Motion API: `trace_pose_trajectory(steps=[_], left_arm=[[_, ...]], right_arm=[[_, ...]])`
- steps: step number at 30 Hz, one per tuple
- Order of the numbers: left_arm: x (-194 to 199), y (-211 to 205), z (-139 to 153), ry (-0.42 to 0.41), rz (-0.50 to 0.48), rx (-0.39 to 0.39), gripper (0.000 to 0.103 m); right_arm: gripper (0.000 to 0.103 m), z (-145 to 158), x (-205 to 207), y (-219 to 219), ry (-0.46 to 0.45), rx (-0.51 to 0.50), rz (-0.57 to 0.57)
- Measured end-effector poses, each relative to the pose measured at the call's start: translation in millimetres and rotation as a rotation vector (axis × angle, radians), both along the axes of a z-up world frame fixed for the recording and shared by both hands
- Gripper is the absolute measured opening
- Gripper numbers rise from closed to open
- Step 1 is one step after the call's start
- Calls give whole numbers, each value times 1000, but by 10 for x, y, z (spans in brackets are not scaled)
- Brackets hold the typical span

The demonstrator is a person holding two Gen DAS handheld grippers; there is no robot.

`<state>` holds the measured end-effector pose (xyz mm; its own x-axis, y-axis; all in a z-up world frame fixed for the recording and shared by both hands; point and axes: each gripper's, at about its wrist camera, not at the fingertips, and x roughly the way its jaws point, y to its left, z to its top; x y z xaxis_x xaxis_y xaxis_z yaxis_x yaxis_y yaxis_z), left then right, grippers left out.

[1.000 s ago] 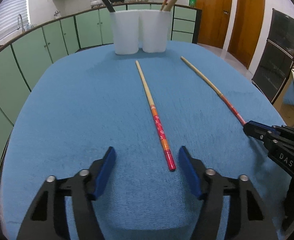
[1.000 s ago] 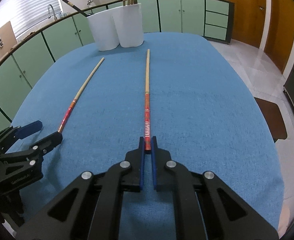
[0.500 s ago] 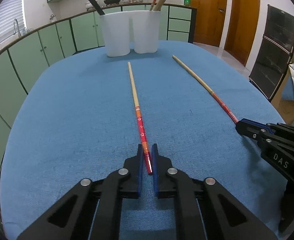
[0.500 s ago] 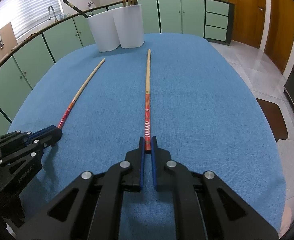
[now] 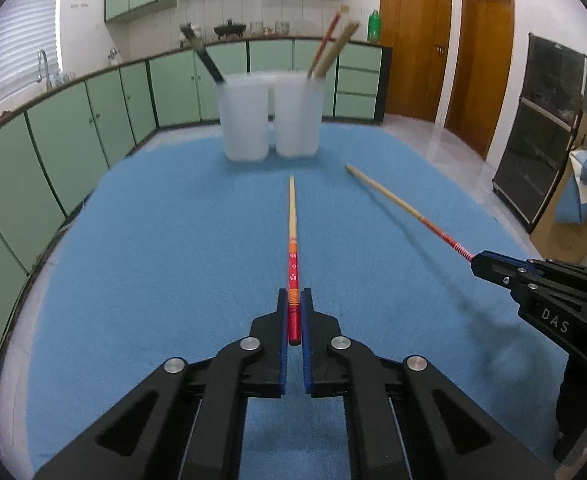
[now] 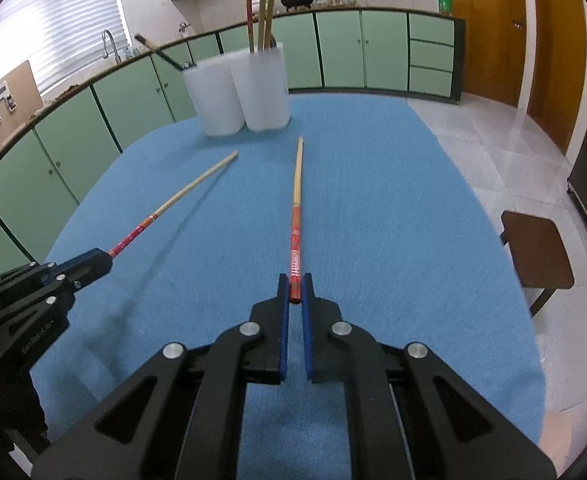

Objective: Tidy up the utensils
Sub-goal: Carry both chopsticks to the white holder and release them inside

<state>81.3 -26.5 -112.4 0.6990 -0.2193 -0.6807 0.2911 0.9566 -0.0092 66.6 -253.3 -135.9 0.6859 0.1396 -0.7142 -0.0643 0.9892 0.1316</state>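
Red-lacquered at its butt end and pale wood toward its tip, a long thin chopstick with white flecks and orange bands [image 5: 292, 256] is clamped between the blue pads of the left tool [image 5: 294, 312], its tip pointing toward the far end of the worktop and its length lifted clear of the cloth, with a faint shadow showing below it in the right wrist view. A second long chopstick with a red, white-striped butt and pale wooden shaft [image 6: 295, 216] is gripped the same way by the right tool [image 6: 295, 290], jaws pressed together on its red end, and it too is off the surface. The two sticks fan slightly apart, well separated along their lengths. Beyond their tips stand two white translucent plastic cups side by side and touching: the left cup [image 5: 244, 118] holds a dark-handled utensil leaning left, the right cup [image 5: 296, 114] holds several chopsticks leaning out of its mouth. Open blue cloth lies between the stick tips and the cups. The blue fabric-covered worktop [image 5: 153, 260] is bare on both flanks of the tools, its rounded edges falling away to green cabinets [image 5: 45, 148] on the left and tiled floor [image 6: 505, 152] on the right, where a brown stool [image 6: 537, 252] sits near the edge.
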Motion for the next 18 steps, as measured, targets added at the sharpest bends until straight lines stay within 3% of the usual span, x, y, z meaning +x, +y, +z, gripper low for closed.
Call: trace_pose_trajectory(steps=[11, 18], left_arm=[[47, 78, 724, -173, -8, -56, 6], [176, 157, 1032, -223, -31, -96, 6]], right_arm=[[5, 617, -33, -60, -121, 5, 10], [5, 1033, 112, -86, -194, 18, 42]])
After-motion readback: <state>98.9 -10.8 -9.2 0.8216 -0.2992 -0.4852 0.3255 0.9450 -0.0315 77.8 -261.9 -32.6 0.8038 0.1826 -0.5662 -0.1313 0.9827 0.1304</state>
